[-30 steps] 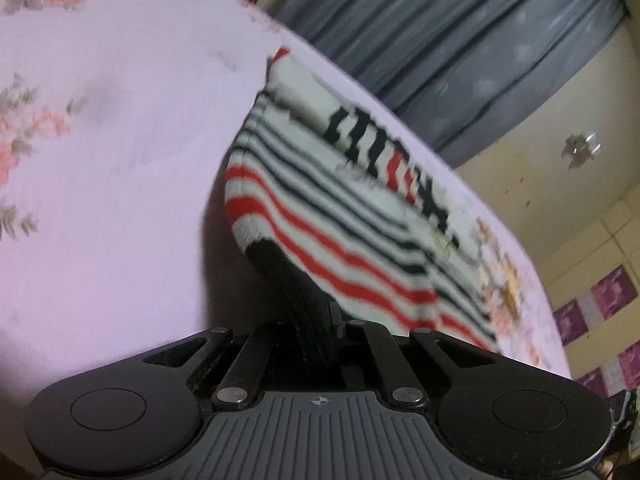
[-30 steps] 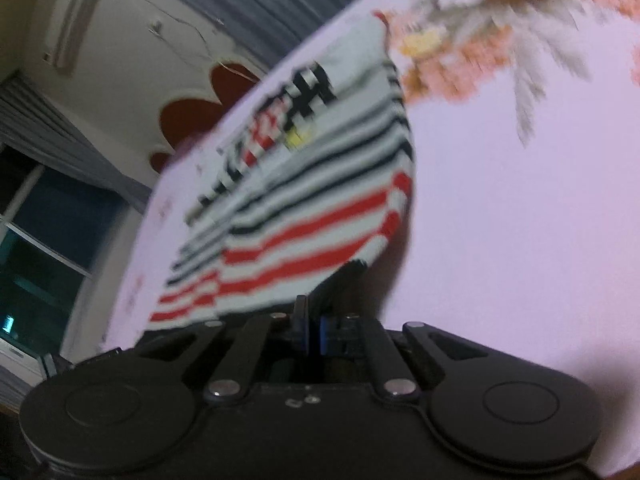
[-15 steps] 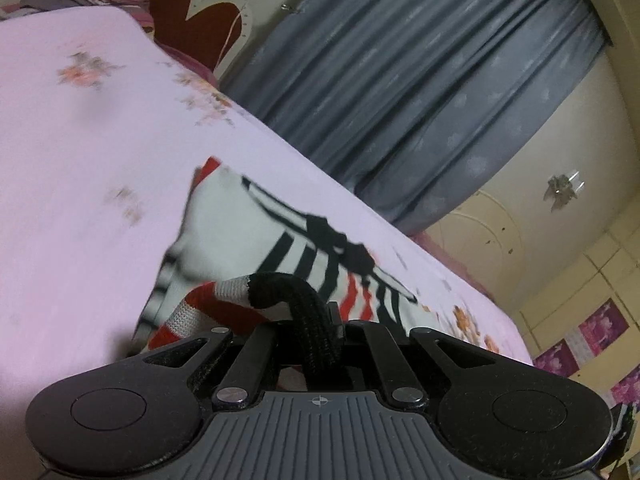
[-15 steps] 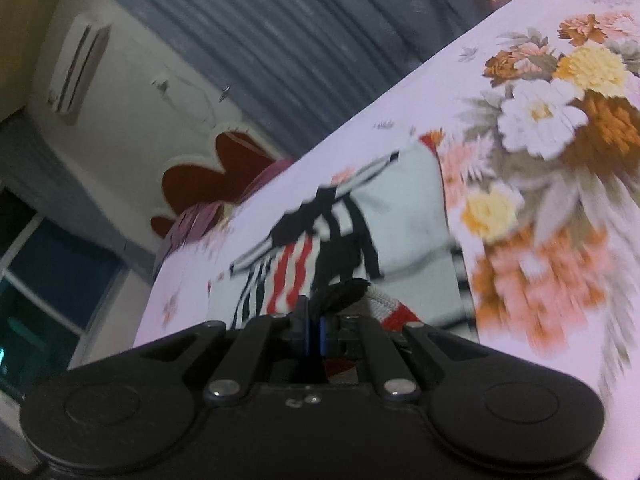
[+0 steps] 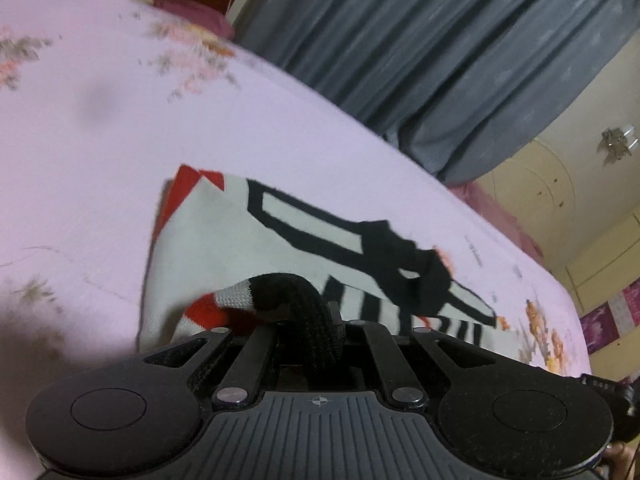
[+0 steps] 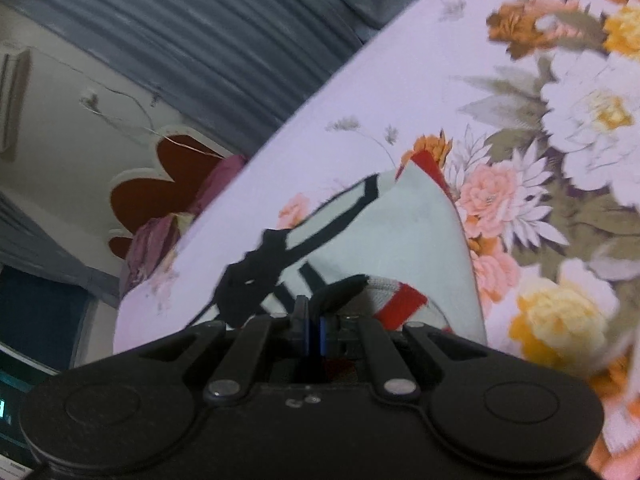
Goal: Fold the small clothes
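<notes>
A small white knitted garment (image 5: pixel 224 240) with black and red stripes lies on the pink floral bedsheet (image 5: pixel 100 128). Its black ribbed hem is doubled over onto the white upper part. My left gripper (image 5: pixel 316 332) is shut on the hem's left corner, low over the garment. The garment also shows in the right wrist view (image 6: pixel 400 240), where my right gripper (image 6: pixel 314 320) is shut on the hem's right corner, beside a red stripe. The fingertips are mostly hidden under the fabric.
The bedsheet (image 6: pixel 360 92) stretches beyond the garment, with a large flower print (image 6: pixel 568 120) at the right. Grey curtains (image 5: pixel 420 48) hang behind the bed. A dark red headboard (image 6: pixel 160 176) and a purple pillow (image 6: pixel 156 244) stand at the far end.
Both grippers have carried the striped lower hem up and forward over the garment, so the striped half now lies folded onto the white upper part. Both stay shut on the hem.
</notes>
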